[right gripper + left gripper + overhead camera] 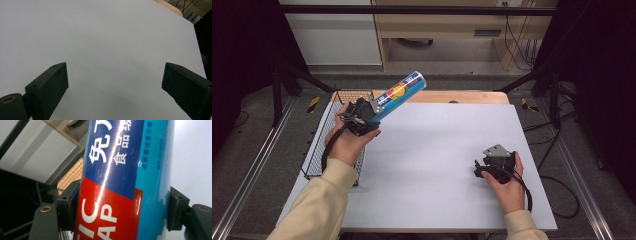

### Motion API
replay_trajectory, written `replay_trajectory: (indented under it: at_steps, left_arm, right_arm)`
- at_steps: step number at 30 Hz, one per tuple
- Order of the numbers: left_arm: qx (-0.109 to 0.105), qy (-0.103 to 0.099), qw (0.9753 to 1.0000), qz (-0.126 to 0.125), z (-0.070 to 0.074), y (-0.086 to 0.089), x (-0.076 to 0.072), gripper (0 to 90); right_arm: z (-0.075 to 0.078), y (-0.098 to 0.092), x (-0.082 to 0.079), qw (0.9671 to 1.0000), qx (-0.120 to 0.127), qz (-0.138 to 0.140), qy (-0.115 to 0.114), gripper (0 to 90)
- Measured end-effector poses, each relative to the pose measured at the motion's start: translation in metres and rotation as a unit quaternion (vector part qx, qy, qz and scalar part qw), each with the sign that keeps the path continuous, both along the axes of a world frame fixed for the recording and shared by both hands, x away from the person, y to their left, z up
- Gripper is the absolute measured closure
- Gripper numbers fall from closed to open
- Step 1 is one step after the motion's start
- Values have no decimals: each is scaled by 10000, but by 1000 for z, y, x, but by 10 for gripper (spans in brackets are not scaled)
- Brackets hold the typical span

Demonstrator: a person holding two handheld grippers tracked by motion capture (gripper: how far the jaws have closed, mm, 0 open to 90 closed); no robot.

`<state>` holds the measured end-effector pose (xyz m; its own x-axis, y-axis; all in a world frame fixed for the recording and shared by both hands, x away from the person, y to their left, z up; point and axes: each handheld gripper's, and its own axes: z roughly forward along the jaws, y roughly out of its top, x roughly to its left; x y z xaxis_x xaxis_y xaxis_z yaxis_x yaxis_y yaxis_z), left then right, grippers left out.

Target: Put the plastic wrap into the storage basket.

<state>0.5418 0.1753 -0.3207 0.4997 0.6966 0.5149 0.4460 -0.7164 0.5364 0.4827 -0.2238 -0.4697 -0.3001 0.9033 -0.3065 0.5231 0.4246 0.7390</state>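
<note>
Near the front right corner of the table (522,220), the right hand (507,186) rests low on the pale grey sheet (437,160) that covers the tabletop, fingers curled around the right gripper (495,161). That gripper is black, blocky plastic with a grey three-cornered plate on top and a black cable looping back past the wrist. In the right gripper view (115,87) its two flat, matte jaws stand wide apart with nothing between them, only the smooth sheet below. A cream sleeve (524,227) covers the forearm.

Farther forward, at the left edge of the table, the left hand (347,142) is raised off the surface, wrist bent back, its forearm in the same cream sleeve angling in from the front left corner. It carries the left gripper (374,111), which is clamped on the lower end of a tube (399,95). The tube is a glossy cylinder, mostly bright blue with a red and orange patch and white lettering, and it tilts up and away toward the back of the table, clear of the sheet. In the left gripper view (122,206) the black pads (67,207) press against both sides of the shiny tube (120,182), and a streak of light runs along its curve.

Just beside the left hand, along the table's left edge, sits a black wire mesh basket (329,127), rectangular and open at the top. A strip of bare wood (472,97) shows at the back edge.
</note>
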Motion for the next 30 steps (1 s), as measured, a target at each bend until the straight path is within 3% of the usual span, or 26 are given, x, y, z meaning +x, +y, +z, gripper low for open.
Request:
replay_trajectory:
  at_steps: [2, 11, 19, 24, 30]
  left_arm:
    - [-107, 1, 9998, 179, 0, 6, -2, 293]
    - [14, 95, 9979, 639, 2, 25, -27, 296]
    - [151, -3, 9969, 773, 4, 27, -55, 297]
    - [12, 47, 9967, 815, 0, 34, -68, 297]
    - [52, 164, 9954, 938, -7, 46, -75, 299]
  right_arm:
    - [2, -1, -2, 10000, 61, 1, -14, 71]
    - [5, 1, -5, 9998, 212, 27, -17, 71]
    - [14, -3, -14, 9995, 239, -101, -204, 73]
    - [14, -5, -15, 9993, 276, -147, -203, 72]
    - [13, -6, -14, 9992, 294, -202, -165, 74]
